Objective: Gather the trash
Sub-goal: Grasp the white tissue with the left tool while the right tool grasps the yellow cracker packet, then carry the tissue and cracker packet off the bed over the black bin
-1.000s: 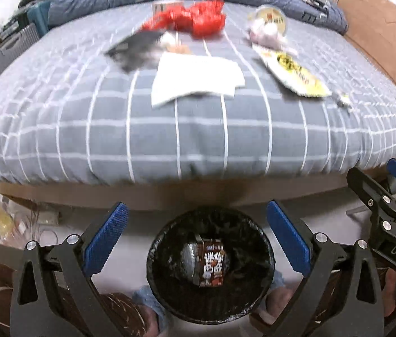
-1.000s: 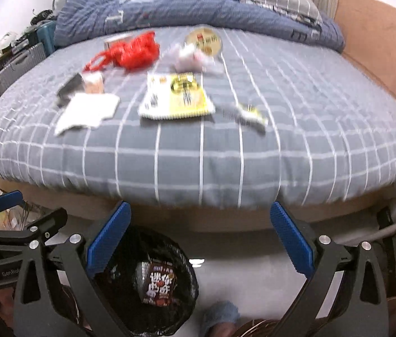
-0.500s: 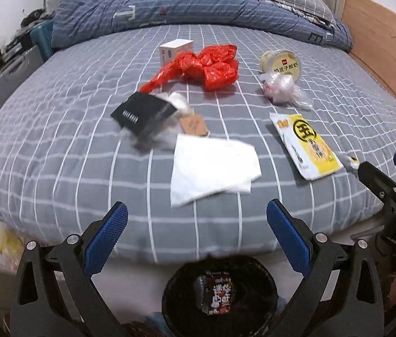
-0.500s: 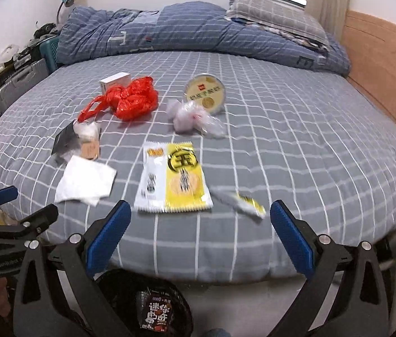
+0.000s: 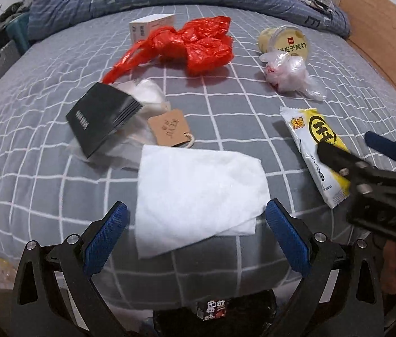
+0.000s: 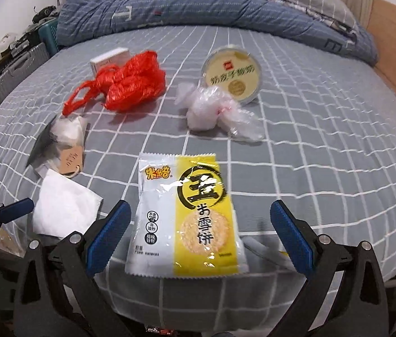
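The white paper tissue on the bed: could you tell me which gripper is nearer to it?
Left. The left gripper straddles the white paper tissue's near edge; the right gripper frames the yellow snack packet beside it.

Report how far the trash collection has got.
Done: one dark snack packet lies in the black bin. In hand: nothing; left gripper is open over the white tissue, right gripper open over the yellow cracker packet. Left: everything else on the bed.

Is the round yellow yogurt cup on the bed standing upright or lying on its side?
On its side. The yogurt cup shows its round printed lid facing the camera, with its wall resting on the bed.
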